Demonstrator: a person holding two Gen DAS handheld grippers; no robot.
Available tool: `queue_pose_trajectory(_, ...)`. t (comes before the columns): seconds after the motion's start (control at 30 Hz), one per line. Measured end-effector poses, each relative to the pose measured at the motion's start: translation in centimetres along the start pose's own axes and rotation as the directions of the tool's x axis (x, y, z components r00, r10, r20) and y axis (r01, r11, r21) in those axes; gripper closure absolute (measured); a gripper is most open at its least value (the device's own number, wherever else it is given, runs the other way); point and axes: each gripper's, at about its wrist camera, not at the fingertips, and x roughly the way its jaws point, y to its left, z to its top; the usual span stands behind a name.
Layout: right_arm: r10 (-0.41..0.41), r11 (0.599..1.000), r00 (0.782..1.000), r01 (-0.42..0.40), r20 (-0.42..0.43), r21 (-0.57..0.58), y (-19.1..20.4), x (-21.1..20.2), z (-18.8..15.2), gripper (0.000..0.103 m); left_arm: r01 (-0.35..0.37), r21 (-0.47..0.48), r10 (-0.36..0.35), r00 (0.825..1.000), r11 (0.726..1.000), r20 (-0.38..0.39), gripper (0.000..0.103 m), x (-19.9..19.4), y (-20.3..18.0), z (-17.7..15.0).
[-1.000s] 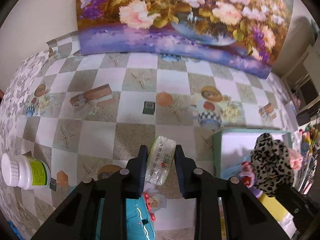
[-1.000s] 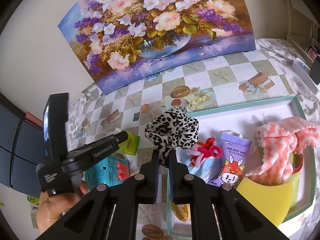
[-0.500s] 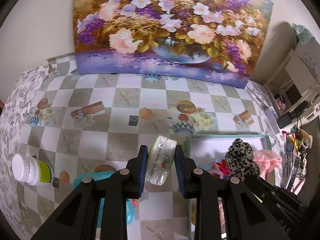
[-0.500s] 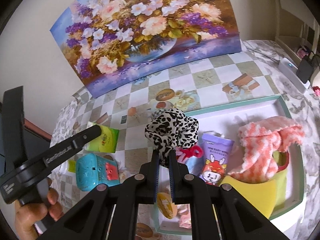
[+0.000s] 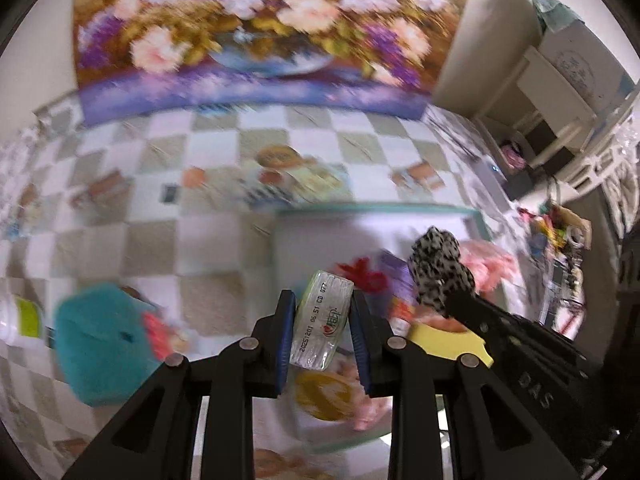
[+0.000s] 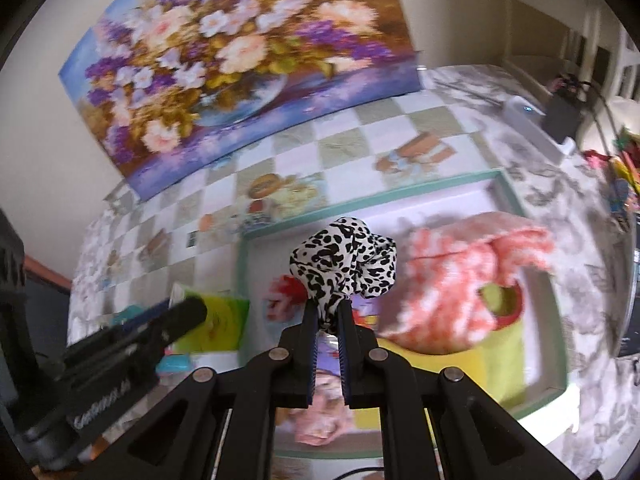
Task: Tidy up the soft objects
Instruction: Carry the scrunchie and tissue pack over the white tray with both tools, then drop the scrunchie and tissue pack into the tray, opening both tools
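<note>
Left wrist view: the left gripper [image 5: 322,322] pinches a tissue pack [image 5: 320,322] above the teal-rimmed tray's [image 5: 376,211] near edge, not yet released.

Right wrist view: the right gripper [image 6: 327,326] pinches a leopard scrunchie [image 6: 346,262] over the tray, where a pink towel [image 6: 460,276] already lies. A teal toy [image 5: 100,340] remains on the counter [image 5: 224,240].

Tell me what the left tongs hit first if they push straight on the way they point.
Probably the red pipe-cleaner item in the green-rimmed tray, just beyond the tissue pack that the left tongs hold. The picture is blurred, so depth is uncertain.
</note>
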Motion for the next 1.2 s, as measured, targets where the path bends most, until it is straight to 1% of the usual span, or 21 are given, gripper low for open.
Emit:
queue_pose_trajectory(0.1,-0.011,1.0,1.0,0.011,0.0,0.026,-1.4,-0.2,-0.1,0.093,0.07,-0.013,-0.071,0.997,0.997,-0.032,0.075,0.8,-0.9,-0.5)
queue_pose_trajectory(0.17,-0.029,0.999,1.0,0.029,-0.001,0.033,-2.0,-0.2,-0.1,0.093,0.101,-0.021,-0.102,0.994,0.995,-0.046,0.075,1.2,-1.1,-0.7)
queue_pose_trajectory(0.27,-0.069,0.997,0.997,0.07,-0.018,0.026,-2.3,0.4,-0.2,0.093,0.121,-0.034,-0.123,0.99,0.992,-0.068,0.075,2.1,-1.1,-0.9)
queue_pose_trajectory(0.37,-0.066,0.998,0.996,0.067,-0.056,0.019,-2.2,1.6,-0.4,0.093,0.113,-0.072,-0.12,0.987,0.991,-0.107,0.075,3.4,-0.4,-1.2)
queue_pose_trajectory(0.5,-0.063,0.998,0.995,0.064,-0.082,0.013,-2.1,2.4,-0.6,0.09,0.095,-0.117,-0.108,0.987,0.989,-0.117,0.074,4.0,0.5,-1.4)
queue_pose_trajectory(0.57,-0.07,0.997,0.994,0.071,-0.085,0.008,-2.0,2.5,-0.7,0.09,0.081,-0.13,-0.098,0.987,0.988,-0.128,0.072,4.2,0.9,-1.4)
queue_pose_trajectory(0.6,-0.07,0.997,0.994,0.071,-0.087,0.007,-1.9,2.5,-0.7,0.09,0.076,-0.134,-0.094,0.987,0.988,-0.134,0.069,4.3,1.0,-1.5)
queue_pose_trajectory(0.63,-0.071,0.997,0.993,0.072,-0.09,0.007,-1.9,2.6,-0.8,0.09,0.068,-0.141,-0.088,0.986,0.988,-0.139,0.063,4.5,1.1,-1.5)
queue_pose_trajectory(0.7,-0.071,0.997,0.993,0.072,-0.099,0.005,-1.9,2.8,-0.8,0.09,0.053,-0.147,-0.075,0.986,0.988,-0.148,0.058,4.9,1.3,-1.6)
queue_pose_trajectory(0.87,-0.08,0.997,0.99,0.08,-0.119,-0.002,-1.7,3.3,-0.9,0.089,0.007,-0.144,-0.032,0.985,0.99,-0.172,0.057,5.9,1.6,-1.9)
queue_pose_trajectory(1.03,-0.08,0.997,0.988,0.081,-0.131,-0.004,-1.7,3.4,-0.9,0.086,0.02,-0.151,-0.047,0.983,0.988,-0.177,0.054,6.0,1.7,-1.8)
queue_pose_trajectory(1.07,-0.081,0.997,0.988,0.081,-0.131,-0.002,-1.7,3.3,-0.9,0.084,0.02,-0.154,-0.048,0.983,0.988,-0.18,0.052,5.9,1.7,-1.8)
queue_pose_trajectory(1.1,-0.079,0.997,0.989,0.079,-0.129,0.0,-1.7,3.2,-0.9,0.078,0.02,-0.157,-0.048,0.983,0.987,-0.177,0.044,5.7,1.8,-1.7)
queue_pose_trajectory(1.13,-0.076,0.997,0.99,0.077,-0.123,0.003,-1.7,3.0,-0.9,0.075,0.019,-0.157,-0.047,0.984,0.987,-0.17,0.039,5.5,1.8,-1.7)
queue_pose_trajectory(1.2,-0.076,0.997,0.991,0.077,-0.114,0.003,-1.7,2.6,-0.9,0.067,0.016,-0.155,-0.041,0.986,0.988,-0.16,0.039,5.0,1.8,-1.7)
